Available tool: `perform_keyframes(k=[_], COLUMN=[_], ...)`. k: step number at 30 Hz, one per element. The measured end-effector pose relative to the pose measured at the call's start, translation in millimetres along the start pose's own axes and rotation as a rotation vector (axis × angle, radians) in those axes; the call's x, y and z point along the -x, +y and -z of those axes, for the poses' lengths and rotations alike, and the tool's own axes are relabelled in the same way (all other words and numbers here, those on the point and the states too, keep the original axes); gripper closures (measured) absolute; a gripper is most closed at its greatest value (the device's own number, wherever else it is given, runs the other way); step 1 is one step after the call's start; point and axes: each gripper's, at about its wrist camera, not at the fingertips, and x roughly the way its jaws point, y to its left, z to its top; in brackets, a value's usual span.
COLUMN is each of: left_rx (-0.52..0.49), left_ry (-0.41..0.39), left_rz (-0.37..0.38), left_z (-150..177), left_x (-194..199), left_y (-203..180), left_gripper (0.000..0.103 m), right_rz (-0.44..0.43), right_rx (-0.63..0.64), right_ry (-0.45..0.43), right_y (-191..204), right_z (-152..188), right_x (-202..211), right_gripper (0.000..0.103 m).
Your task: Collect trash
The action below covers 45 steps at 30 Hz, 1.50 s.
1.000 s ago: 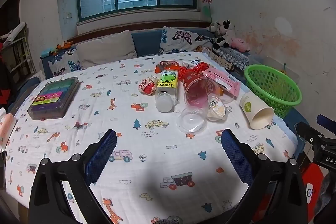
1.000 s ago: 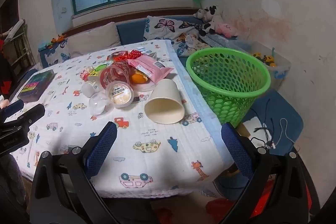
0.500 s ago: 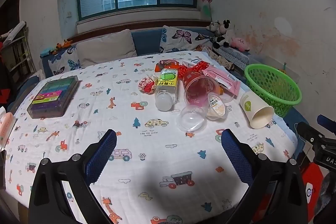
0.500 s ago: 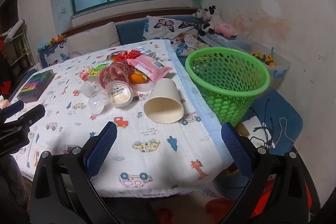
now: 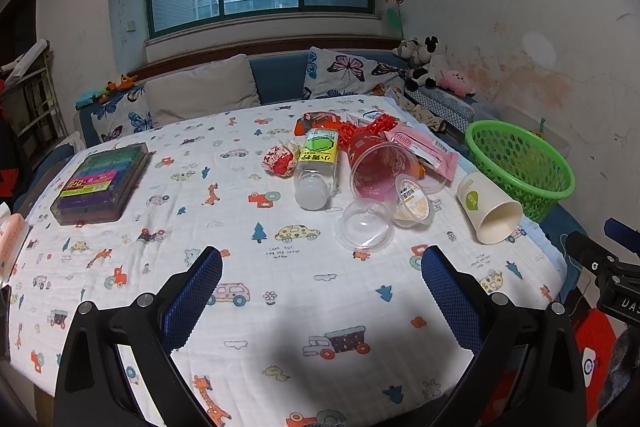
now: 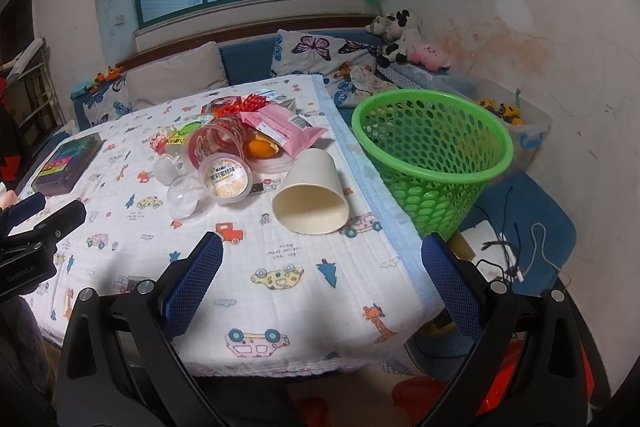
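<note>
Right wrist view: paper cup point(image 6: 311, 189) lies sideways, mouth toward camera; both tongs point(image 6: 322, 269) point(image 5: 320, 283) wide open, empty.

basket point(image 6: 432, 155): bright green mesh
paper cup point(image 6: 312, 191): cream
tablecloth point(image 5: 280, 299): white, cartoon cars and animals
wrapper point(image 5: 424, 151): pink

In the right wrist view, an orange fruit point(image 6: 259, 148) is half hidden under the pink wrapper point(image 6: 285, 126), and the plastic bottle point(image 6: 176, 142) mostly behind the red cup point(image 6: 216, 143). In the left wrist view, the green basket point(image 5: 520, 163) base is hidden behind the bench point(image 5: 280, 307) edge. A peach object point(image 5: 10, 239) is cut off at left.
</note>
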Motion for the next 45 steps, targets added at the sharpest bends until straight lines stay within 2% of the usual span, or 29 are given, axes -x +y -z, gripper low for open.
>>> perform_keyframes(k=[45], left_rx=[0.01], left_ry=[-0.006], left_rz=[0.008], left_z=[-21.4], left_x=[-6.3], left_y=[5.9], left_gripper=[0.006], right_rz=[-0.008], right_rx=[0.006], right_ry=[0.009], right_y=[4.3], right_z=[-7.9], right_x=[-16.1], right_gripper=[0.004])
